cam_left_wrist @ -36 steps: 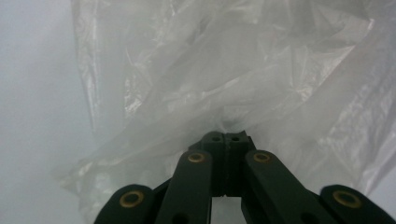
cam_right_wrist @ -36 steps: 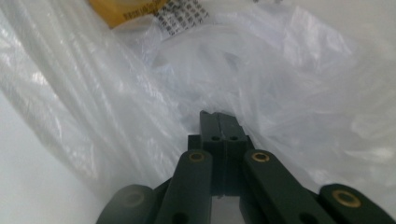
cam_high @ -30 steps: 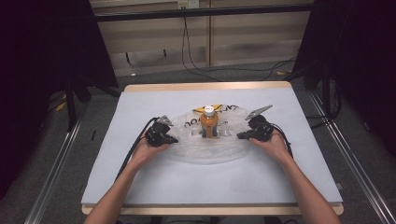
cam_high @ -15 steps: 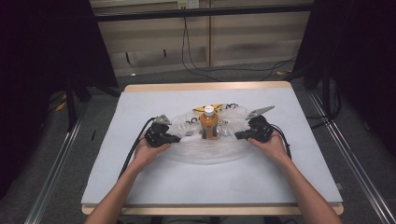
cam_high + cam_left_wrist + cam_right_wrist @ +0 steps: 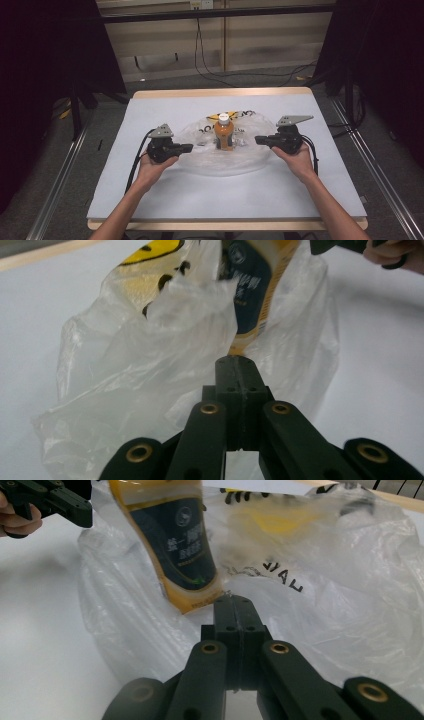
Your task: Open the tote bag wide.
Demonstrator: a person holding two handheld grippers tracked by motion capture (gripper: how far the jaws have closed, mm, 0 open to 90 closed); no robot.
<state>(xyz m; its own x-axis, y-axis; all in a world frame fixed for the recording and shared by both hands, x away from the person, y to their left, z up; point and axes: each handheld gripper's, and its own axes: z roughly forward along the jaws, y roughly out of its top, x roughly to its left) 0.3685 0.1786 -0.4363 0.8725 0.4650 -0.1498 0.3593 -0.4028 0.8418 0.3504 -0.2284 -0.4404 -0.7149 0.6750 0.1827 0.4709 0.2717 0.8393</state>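
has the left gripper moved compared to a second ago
Yes. In the high view the left gripper has pulled slightly outward, away from the orange bottle, which stands in the same place on the plastic bag.

We made out black letters on the clear plastic bag (image 5: 320, 580), partly reading "YAL". The orange bottle (image 5: 175, 540) bore a dark label with Chinese characters too small to read.

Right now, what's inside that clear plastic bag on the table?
An orange drink bottle with a white cap and dark label stands upright in the plastic bag. Crumpled film blurs its base, so anything else lying beside it can't be told.
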